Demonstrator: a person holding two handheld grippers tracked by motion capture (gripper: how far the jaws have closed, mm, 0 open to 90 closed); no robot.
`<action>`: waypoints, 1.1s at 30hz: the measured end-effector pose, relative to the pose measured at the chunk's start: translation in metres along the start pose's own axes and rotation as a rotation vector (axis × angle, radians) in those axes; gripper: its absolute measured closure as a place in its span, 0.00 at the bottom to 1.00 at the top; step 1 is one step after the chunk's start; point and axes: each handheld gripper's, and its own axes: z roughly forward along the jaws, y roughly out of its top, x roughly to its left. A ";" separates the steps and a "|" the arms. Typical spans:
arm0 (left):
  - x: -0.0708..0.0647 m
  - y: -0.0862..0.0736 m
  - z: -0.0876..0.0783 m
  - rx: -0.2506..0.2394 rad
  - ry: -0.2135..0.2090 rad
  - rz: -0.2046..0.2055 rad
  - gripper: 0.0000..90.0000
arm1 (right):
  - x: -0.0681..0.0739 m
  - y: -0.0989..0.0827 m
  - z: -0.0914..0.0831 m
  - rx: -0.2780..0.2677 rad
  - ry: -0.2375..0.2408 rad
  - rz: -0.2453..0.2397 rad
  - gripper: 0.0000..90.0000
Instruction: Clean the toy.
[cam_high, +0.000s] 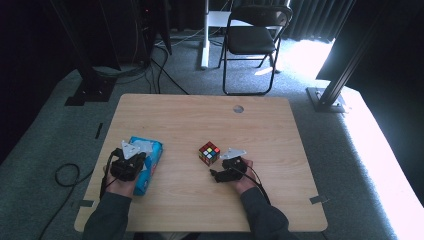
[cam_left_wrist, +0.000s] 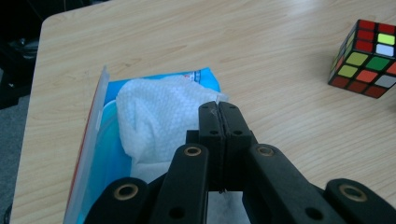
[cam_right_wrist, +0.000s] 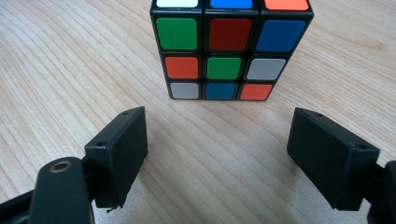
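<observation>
We see the left tool (cam_left_wrist: 218, 109) over the blue wipe packet (cam_high: 145, 162) at the left side of the counter (cam_high: 200, 117). In the left gripper view its jaws are pressed flat together, no gap between them, and their tips meet at the edge of a white wipe (cam_left_wrist: 159, 116) that stands puffed up out of the packet's opening. A thin bit of white sheet shows below the closed jaws, so we take it that the tool has the wipe pinched, though the exact spot of the pinch is hidden by the jaws themselves. The packet lies flat on the counter, its long side running away from the person.

We find the right tool (cam_right_wrist: 217, 154) near the middle of the counter, jaws spread wide and holding nothing. The puzzle cube (cam_right_wrist: 224, 51) sits just beyond its tips, apart from both jaws, with bare wood between them. In the high view the cube (cam_high: 209, 153) rests on the counter just beside the right tool (cam_high: 220, 172), well apart from the packet. Both tools are held low, close to the counter top, each in one of the person's hands.
</observation>
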 end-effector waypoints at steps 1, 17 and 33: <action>0.000 0.001 0.000 -0.001 -0.001 0.003 0.99 | 0.000 0.000 0.000 -0.001 0.000 0.000 0.22; -0.011 0.017 -0.002 -0.027 -0.027 0.036 0.99 | 0.000 0.000 0.000 -0.001 0.000 -0.002 0.22; -0.022 0.031 -0.002 -0.048 -0.070 0.054 0.99 | 0.000 0.000 0.000 0.000 0.000 -0.001 0.22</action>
